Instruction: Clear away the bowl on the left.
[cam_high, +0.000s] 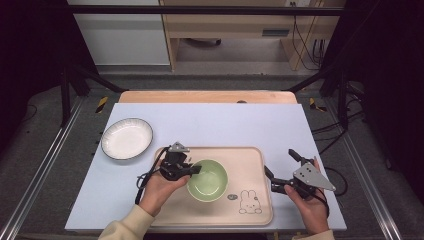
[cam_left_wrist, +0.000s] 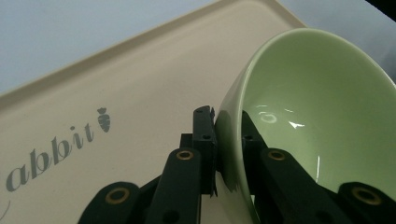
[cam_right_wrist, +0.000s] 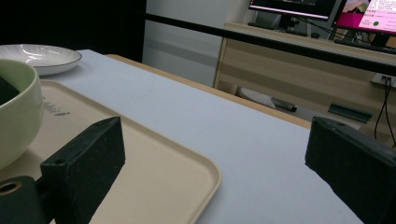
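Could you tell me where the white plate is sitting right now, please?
In the high view the white plate rests on the pale blue table surface at the left, just beyond the beige tray's far-left corner, apart from the green bowl.

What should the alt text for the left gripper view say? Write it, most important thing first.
The left gripper's black jaws pinch the rim of a pale green bowl, one jaw outside and one inside. Behind it lies a beige tray printed with a small carrot and grey lettering.
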